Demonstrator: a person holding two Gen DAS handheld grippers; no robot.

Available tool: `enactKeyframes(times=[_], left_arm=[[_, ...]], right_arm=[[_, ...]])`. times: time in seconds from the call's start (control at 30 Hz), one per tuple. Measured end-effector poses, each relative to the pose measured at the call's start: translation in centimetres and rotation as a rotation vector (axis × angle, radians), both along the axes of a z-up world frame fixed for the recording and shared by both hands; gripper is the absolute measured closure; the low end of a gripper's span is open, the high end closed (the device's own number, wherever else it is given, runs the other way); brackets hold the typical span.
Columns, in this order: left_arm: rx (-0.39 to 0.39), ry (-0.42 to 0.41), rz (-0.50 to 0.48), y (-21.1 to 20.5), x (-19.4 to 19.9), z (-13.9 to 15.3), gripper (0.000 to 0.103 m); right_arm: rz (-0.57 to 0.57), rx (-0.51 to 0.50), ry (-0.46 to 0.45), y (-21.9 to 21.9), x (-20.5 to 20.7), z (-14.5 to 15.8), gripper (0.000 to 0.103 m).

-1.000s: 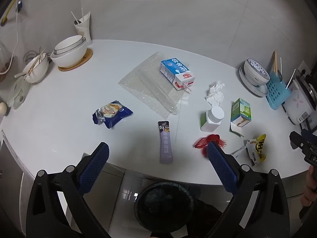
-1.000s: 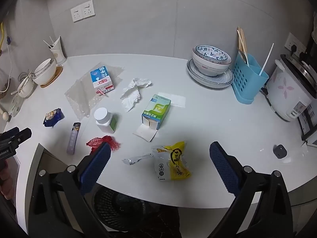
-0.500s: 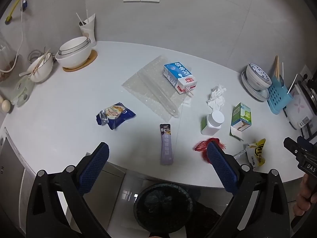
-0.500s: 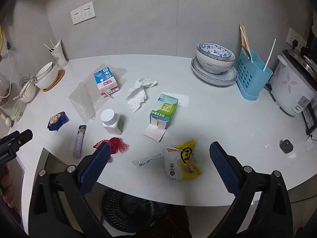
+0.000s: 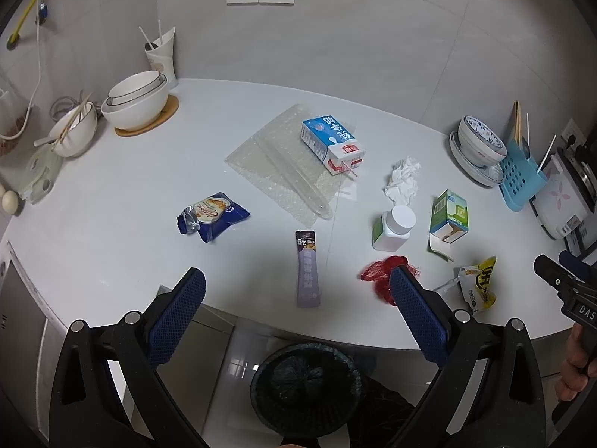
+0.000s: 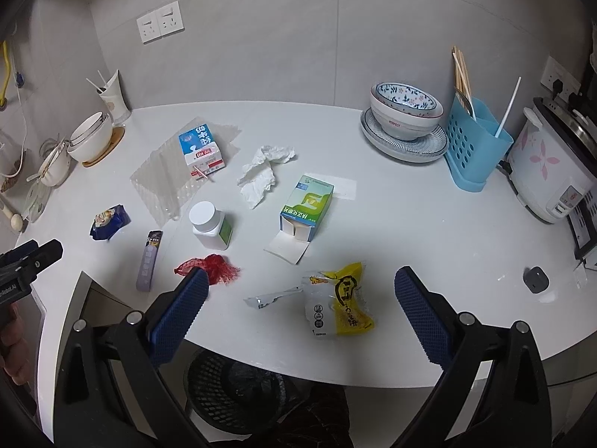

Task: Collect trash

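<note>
White bench [image 6: 391, 224] fills both views, scattered with trash. Below its front edge stands a black mesh bin [image 6: 238, 392]. Both tools hang wide apart and empty above that edge: left tool [image 5: 298, 310] frames the purple sachet [image 5: 308, 268], right tool [image 6: 302, 310] frames the yellow snack bag [image 6: 343, 304], with red netting [image 6: 214, 268] beside its left finger.
</note>
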State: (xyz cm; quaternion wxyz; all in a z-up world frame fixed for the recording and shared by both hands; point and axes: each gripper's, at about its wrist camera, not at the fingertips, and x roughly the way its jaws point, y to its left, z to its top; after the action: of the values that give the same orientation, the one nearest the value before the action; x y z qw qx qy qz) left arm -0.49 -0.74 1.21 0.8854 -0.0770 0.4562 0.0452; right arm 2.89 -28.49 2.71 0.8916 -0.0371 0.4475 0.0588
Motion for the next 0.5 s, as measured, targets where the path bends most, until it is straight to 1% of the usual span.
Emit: enactKeyframes(times=[0.13,0.5], left_arm=[[-0.013,0.009,0.000,0.17,-0.07,-0.15,0.006],[-0.008,0.024,-0.002,-0.35,-0.28,-0.55,0.006]], right_arm=[[0.000,-0.004,-0.008,-0.01,-0.04,0.36,0.008],[-0.015,0.003,-0.012,-0.37,0.21,0.64,0.008]])
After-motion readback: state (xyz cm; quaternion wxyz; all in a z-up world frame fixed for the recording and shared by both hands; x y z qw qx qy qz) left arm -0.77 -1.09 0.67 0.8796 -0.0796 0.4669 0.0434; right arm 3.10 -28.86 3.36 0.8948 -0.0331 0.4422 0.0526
